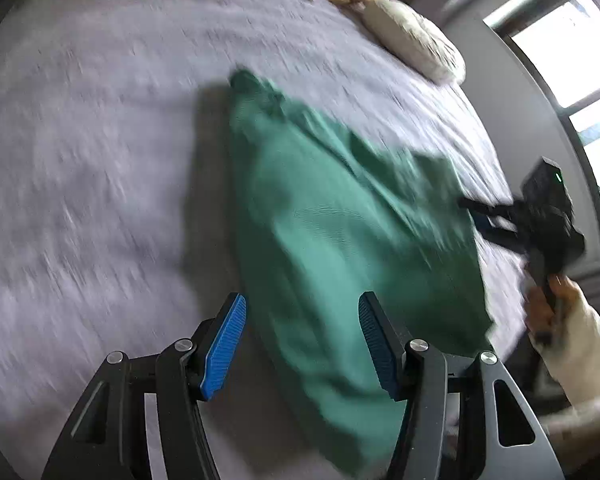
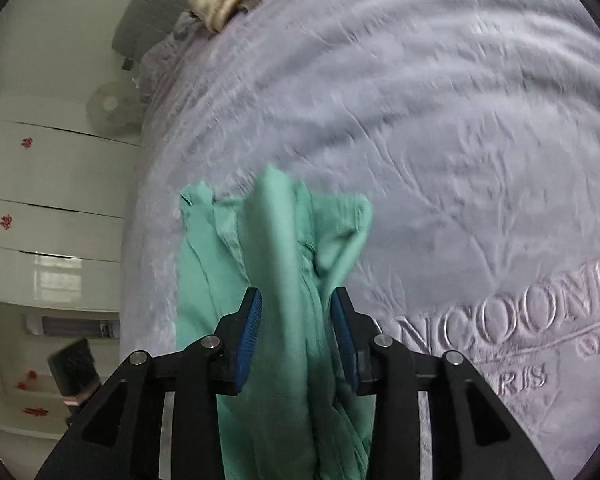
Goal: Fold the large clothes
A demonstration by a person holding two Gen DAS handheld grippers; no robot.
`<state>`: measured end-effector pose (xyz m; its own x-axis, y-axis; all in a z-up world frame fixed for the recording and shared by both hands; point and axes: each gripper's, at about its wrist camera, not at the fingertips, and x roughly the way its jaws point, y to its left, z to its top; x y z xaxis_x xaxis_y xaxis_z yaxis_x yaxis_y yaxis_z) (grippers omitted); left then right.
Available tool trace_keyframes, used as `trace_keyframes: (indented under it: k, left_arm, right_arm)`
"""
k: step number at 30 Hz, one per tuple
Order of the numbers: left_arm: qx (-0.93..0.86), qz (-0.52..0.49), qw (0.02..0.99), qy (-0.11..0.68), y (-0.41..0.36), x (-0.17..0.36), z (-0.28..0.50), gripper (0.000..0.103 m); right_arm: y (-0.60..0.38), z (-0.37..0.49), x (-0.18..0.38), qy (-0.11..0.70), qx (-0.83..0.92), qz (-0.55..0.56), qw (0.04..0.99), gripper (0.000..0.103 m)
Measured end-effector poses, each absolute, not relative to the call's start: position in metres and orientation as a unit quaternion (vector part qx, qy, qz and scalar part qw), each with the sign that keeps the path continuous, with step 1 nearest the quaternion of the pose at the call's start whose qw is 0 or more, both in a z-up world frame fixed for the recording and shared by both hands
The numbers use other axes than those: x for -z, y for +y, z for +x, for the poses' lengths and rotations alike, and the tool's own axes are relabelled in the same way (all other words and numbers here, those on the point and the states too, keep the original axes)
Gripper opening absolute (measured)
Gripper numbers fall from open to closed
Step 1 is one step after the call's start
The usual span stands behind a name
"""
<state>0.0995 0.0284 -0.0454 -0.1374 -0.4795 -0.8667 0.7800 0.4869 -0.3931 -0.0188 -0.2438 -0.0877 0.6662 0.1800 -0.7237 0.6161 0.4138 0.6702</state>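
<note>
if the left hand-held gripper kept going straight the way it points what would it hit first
Most likely the green garment: it lies spread on the lavender bed cover directly ahead of the open left hand-held gripper, already reaching between its fingers. The picture is blurred, so how far off it is stays unclear.

Lilac bed: green garment, beige clothes on top.

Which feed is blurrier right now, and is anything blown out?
Left wrist view: heavy motion smear across the bedspread and green garment; the window is blown out to white. Right wrist view: milder blur, the embossed lettering on the cover still reads, the garment between the jaws is soft. Both bend strongly at the edges.
</note>
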Motion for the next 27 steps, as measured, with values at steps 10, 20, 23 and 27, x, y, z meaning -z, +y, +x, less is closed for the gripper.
trace_keyframes:
  k: [10,20,23,27]
  left_arm:
    - [0.433,0.176,0.679,0.566,-0.017,0.107,0.094,0.071]
    - [0.457,0.232,0.655,0.555,0.031,0.053,0.068,0.071]
    - [0.471,0.240,0.632,0.567,0.046,0.049,0.047,0.071]
    - [0.461,0.260,0.604,0.595,0.054,0.072,0.020,0.071]
  right_arm:
    - [-0.259,-0.038,0.142,0.417,0.209,0.507,0.725,0.012]
    - [-0.244,-0.078,0.090,0.418,0.185,0.525,0.718,0.029]
    - [-0.218,-0.089,0.063,0.433,0.156,0.502,0.732,0.049]
    - [-0.180,-0.092,0.049,0.460,0.126,0.478,0.738,0.051]
